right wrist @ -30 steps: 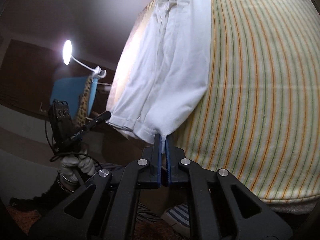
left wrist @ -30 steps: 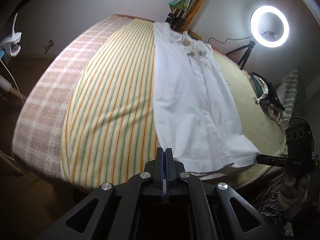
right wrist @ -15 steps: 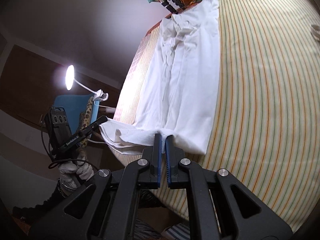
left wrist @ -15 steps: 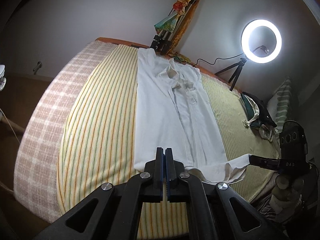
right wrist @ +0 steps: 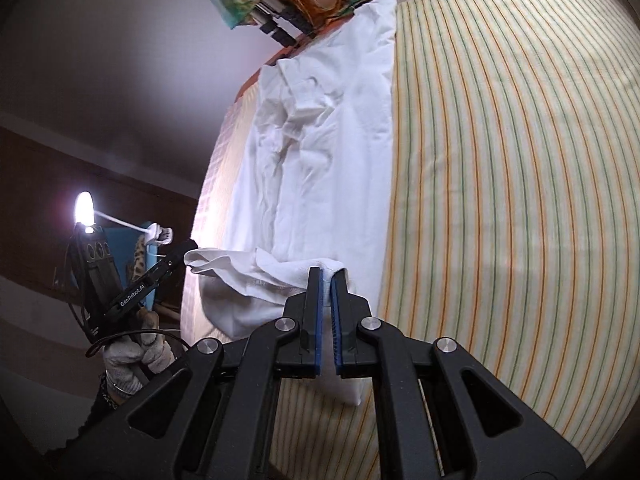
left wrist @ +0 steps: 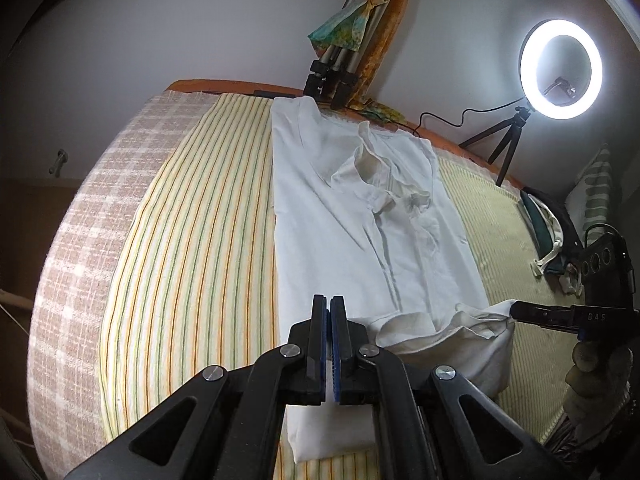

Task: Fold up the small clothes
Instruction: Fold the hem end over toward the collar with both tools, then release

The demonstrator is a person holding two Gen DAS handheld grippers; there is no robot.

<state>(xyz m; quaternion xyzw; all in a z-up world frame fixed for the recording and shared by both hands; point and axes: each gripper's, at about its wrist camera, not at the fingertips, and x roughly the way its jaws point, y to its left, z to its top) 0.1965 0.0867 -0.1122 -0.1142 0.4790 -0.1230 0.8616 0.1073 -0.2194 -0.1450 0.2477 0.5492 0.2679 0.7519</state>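
Observation:
A white collared shirt (left wrist: 340, 208) lies lengthwise on the striped sheet (left wrist: 192, 240), its collar at the far end. My left gripper (left wrist: 329, 300) is shut on one corner of the bottom hem, with white cloth showing between the blue pads. In the right wrist view, my right gripper (right wrist: 327, 276) is shut on the other hem corner of the shirt (right wrist: 320, 140). Each gripper also shows from the side in the other's view: the right gripper (left wrist: 514, 311) and the left gripper (right wrist: 190, 249), both pinching the lifted hem. The hem hangs doubled above the shirt's lower part.
A lit ring light (left wrist: 560, 68) on a small tripod stands at the bed's far right. A folded tripod with a colourful cloth (left wrist: 340, 52) leans at the headboard. Bags and a striped pillow (left wrist: 592, 192) lie at the right. A clip lamp (right wrist: 84, 208) glows beside the bed, above a gloved hand (right wrist: 128, 356).
Both grippers have moved forward over the bed toward the collar, carrying the hem. The shirt's lower edge, earlier at the bed's near edge, now curls up over its own lower part.

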